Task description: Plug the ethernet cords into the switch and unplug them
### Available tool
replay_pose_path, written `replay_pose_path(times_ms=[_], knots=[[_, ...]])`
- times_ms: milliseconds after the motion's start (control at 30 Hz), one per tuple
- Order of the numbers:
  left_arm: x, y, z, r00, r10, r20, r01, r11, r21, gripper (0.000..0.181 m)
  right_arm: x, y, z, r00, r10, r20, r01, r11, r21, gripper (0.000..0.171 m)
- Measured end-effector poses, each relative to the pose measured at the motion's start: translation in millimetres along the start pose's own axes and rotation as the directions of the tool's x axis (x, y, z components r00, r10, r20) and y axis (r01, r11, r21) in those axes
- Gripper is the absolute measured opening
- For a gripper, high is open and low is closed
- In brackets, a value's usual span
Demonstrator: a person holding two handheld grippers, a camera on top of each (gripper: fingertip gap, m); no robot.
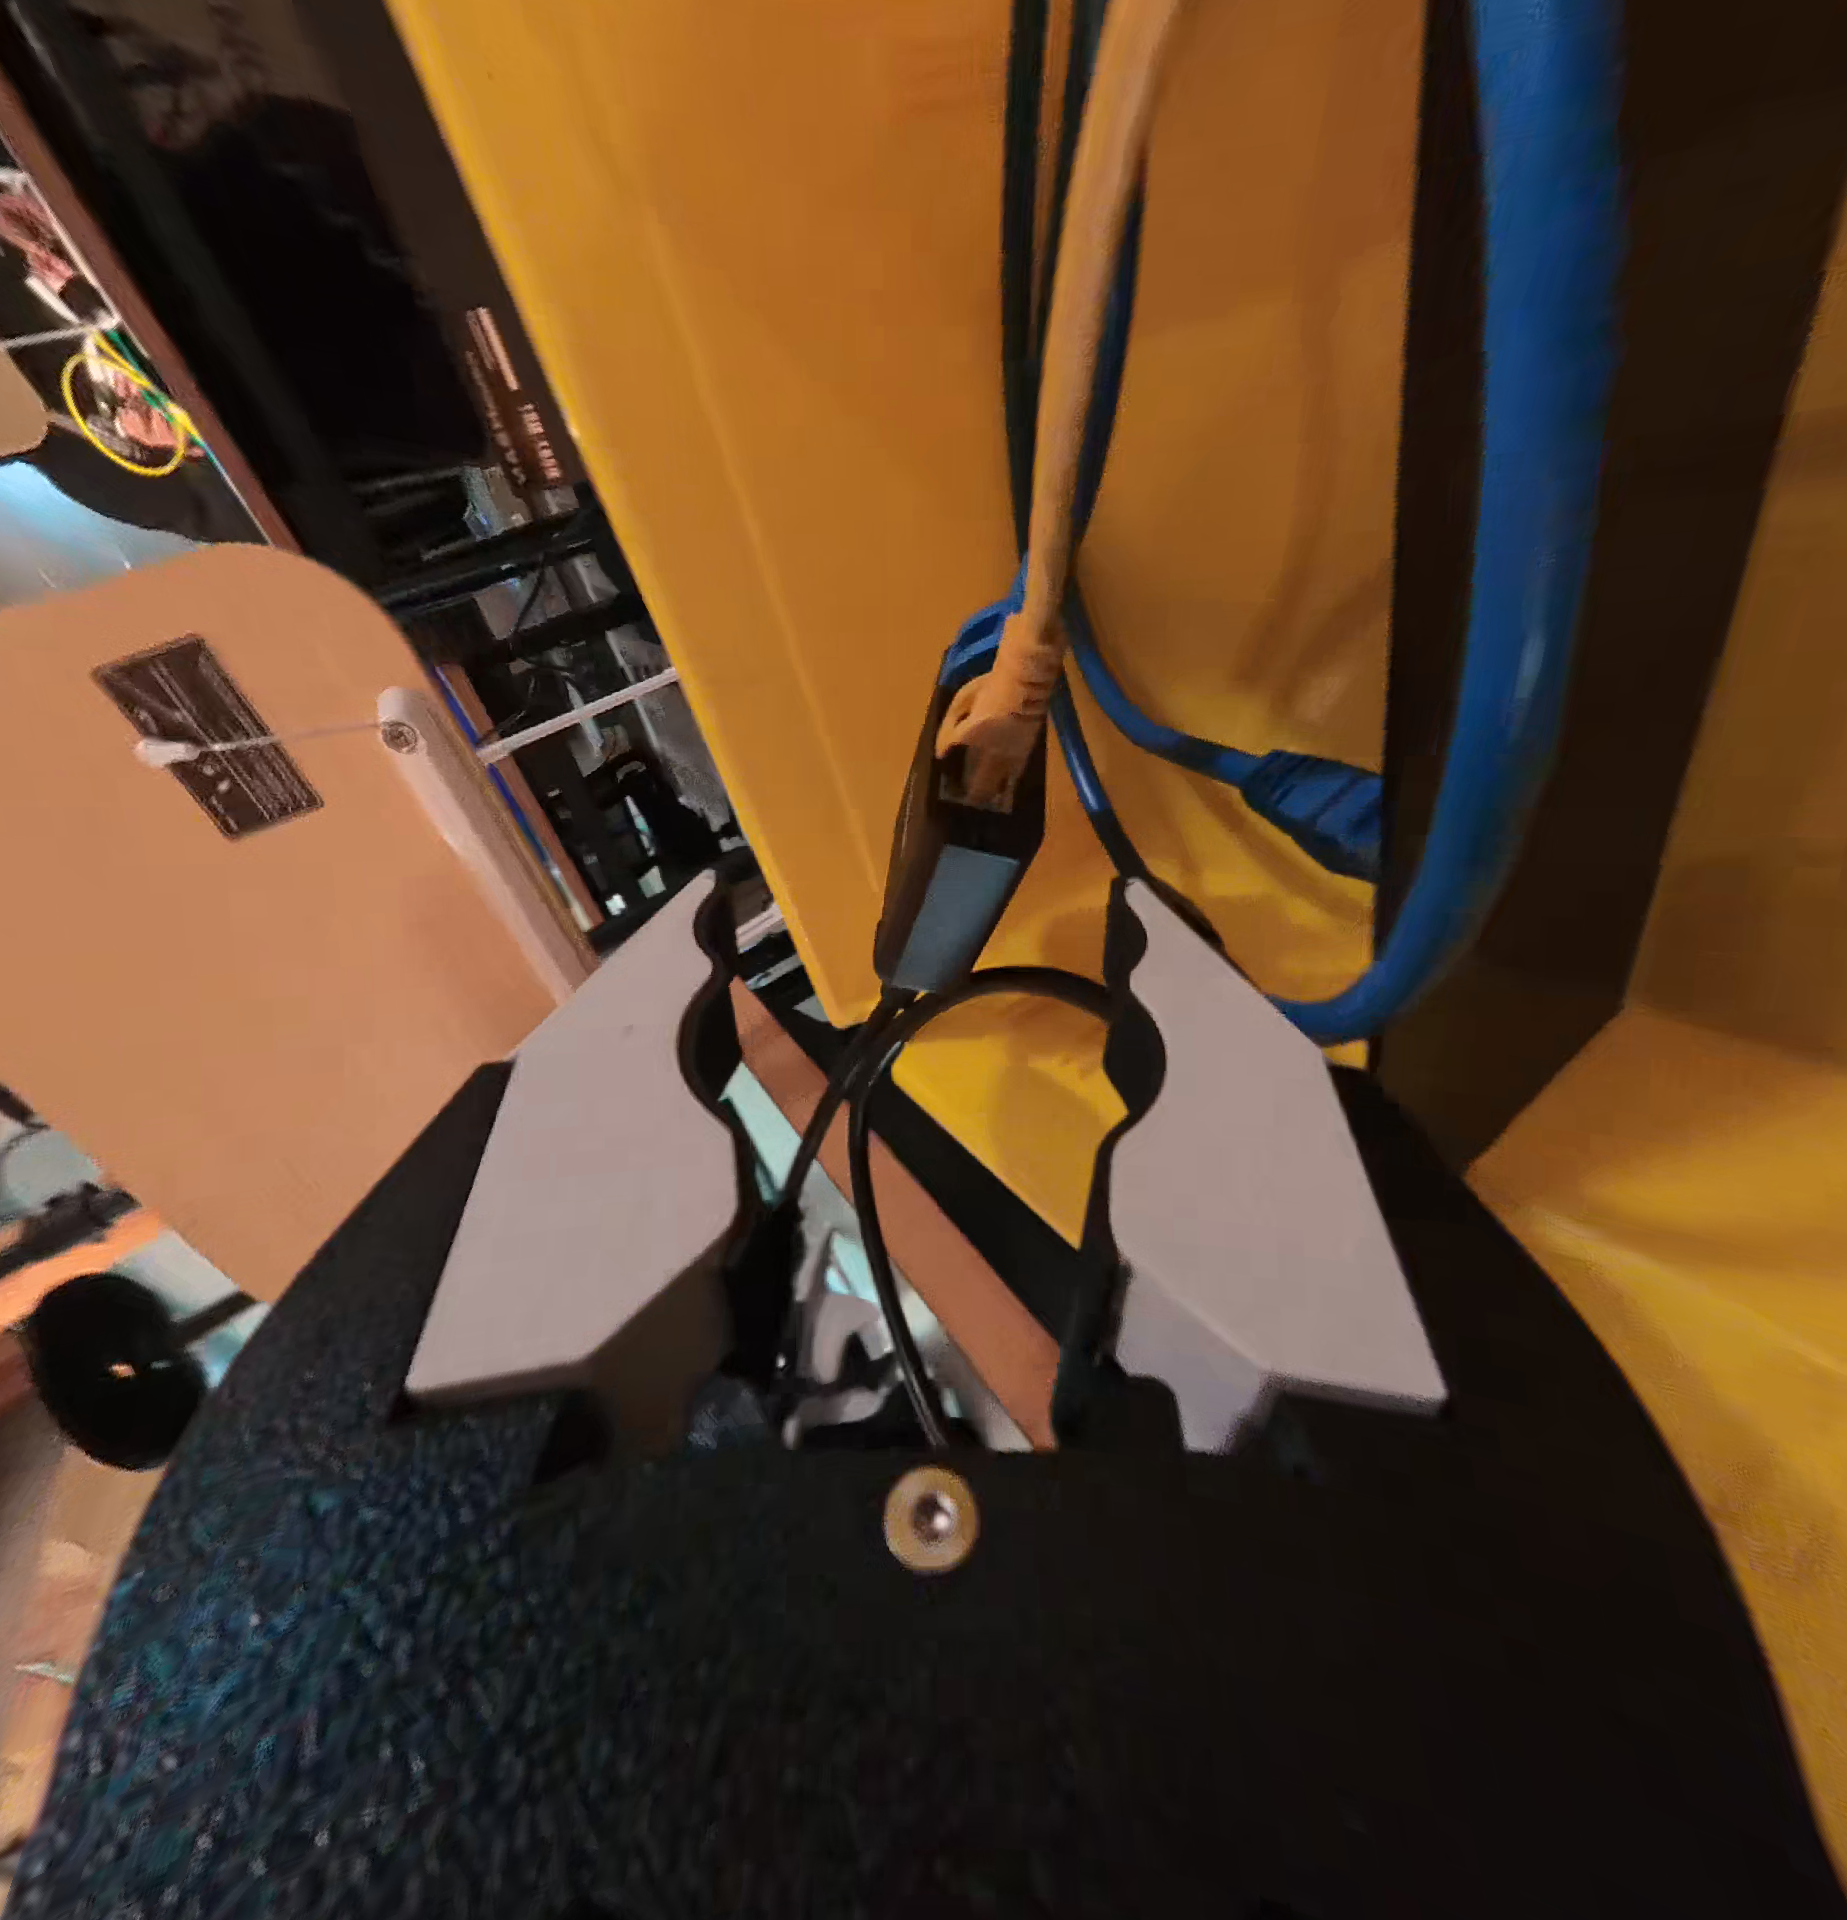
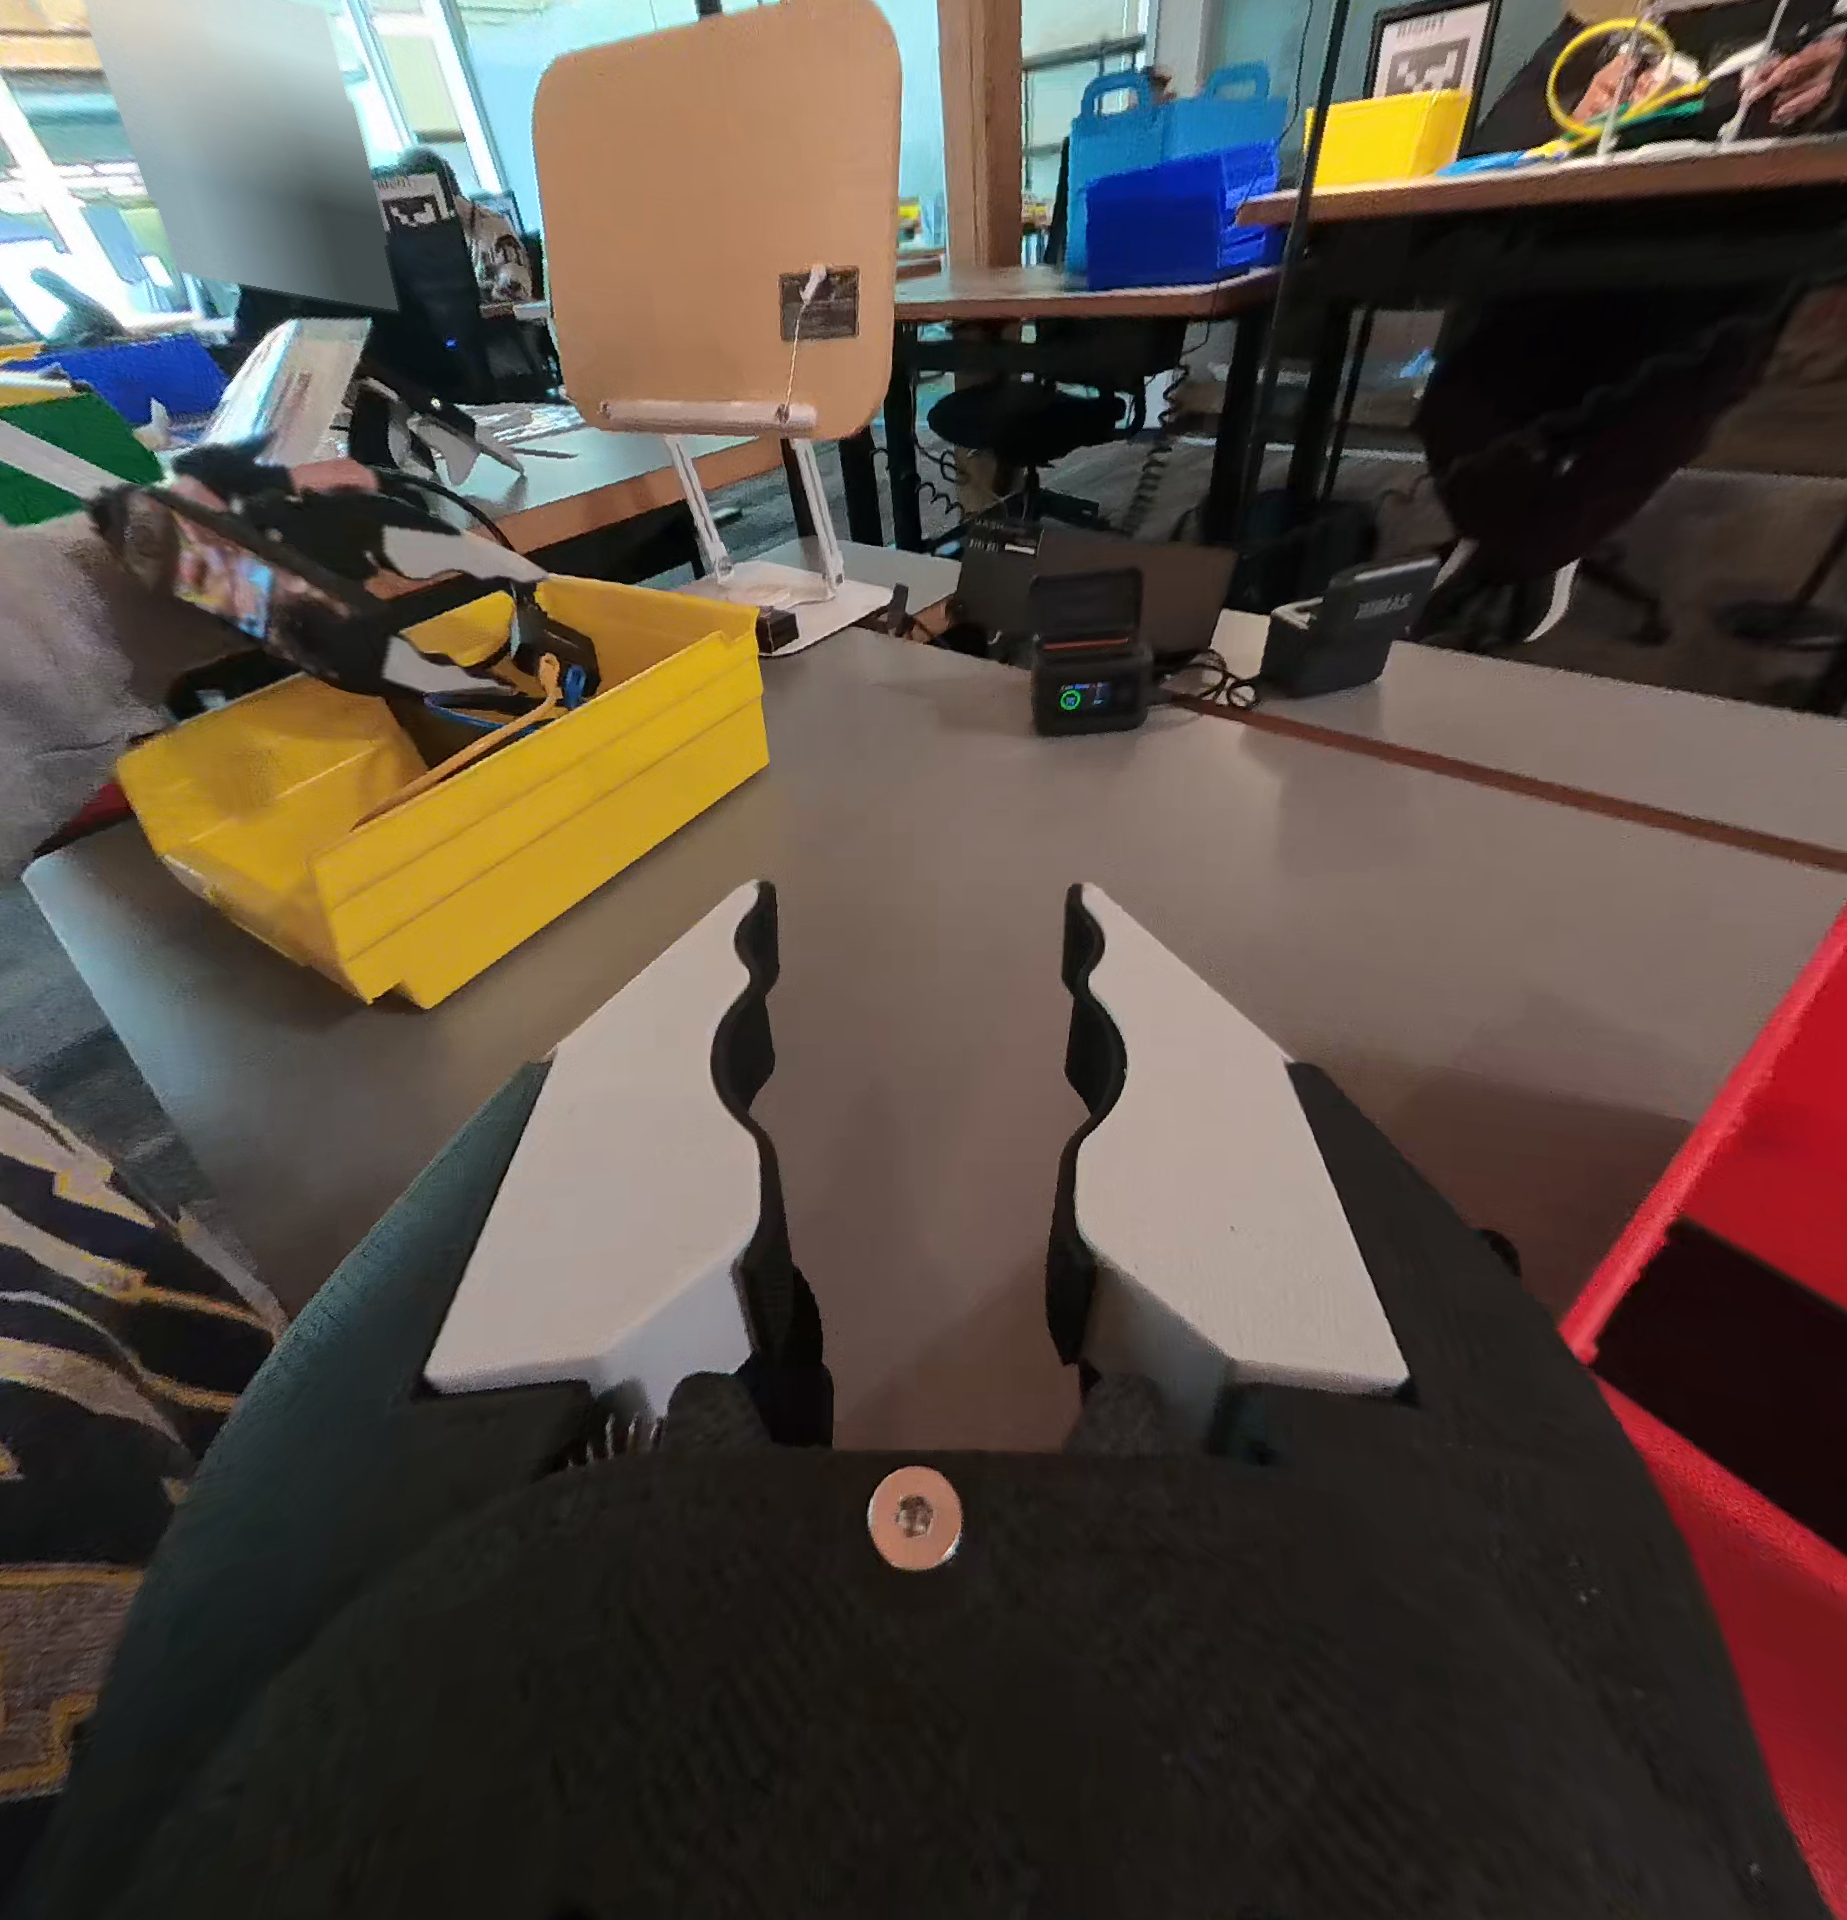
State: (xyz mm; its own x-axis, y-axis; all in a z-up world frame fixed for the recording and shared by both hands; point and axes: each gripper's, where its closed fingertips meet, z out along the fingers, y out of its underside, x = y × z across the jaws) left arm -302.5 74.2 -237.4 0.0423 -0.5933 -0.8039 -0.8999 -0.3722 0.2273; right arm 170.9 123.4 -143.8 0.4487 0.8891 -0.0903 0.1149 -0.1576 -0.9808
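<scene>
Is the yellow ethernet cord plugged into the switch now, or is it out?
Plugged in. In the left wrist view the yellow cord's connector sits inside a port of the small black switch, within the yellow bin.

A bin sits on the surface at frame left, with cords inside and the left hand-held gripper over it. A charger stands behind, centre right. A second bin occupies the right edge.
</scene>
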Motion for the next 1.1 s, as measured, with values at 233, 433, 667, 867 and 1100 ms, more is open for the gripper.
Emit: replay_pose_path(times_ms=[233, 433, 667, 867, 1100], knots=[[-4, 2, 34, 0.989, 0.141, 0.037, -0.139, 0.989, -0.050, 0.045, 0, 7, 1, 0.995, 0.096, 0.037, -0.097, 0.995, 0.003, 0.051], [-15, 7, 31, 0.993, 0.083, 0.079, -0.077, 0.994, -0.075, 0.021, -1, 13, 0, 0.995, 0.087, 0.040, -0.086, 0.996, -0.012, 0.050], [-118, 41, -55, 0.932, -0.065, 0.357, 0.109, 0.989, -0.104, 0.021, 7, 9, -11, 0.995, 0.098, 0.023, -0.099, 0.995, 0.027, 0.048], [-257, 54, -154, 0.815, -0.208, 0.540, 0.241, 0.970, 0.008, 0.021, 5, 5, -12, 0.996, 0.085, 0.037, -0.087, 0.995, 0.048, 0.047], [-396, -8, -265, 0.638, -0.436, 0.635, 0.309, 0.900, 0.308, 0.021, 2, -3, -19, 0.998, 0.063, 0.030, -0.066, 0.994, 0.083, 0.047]])
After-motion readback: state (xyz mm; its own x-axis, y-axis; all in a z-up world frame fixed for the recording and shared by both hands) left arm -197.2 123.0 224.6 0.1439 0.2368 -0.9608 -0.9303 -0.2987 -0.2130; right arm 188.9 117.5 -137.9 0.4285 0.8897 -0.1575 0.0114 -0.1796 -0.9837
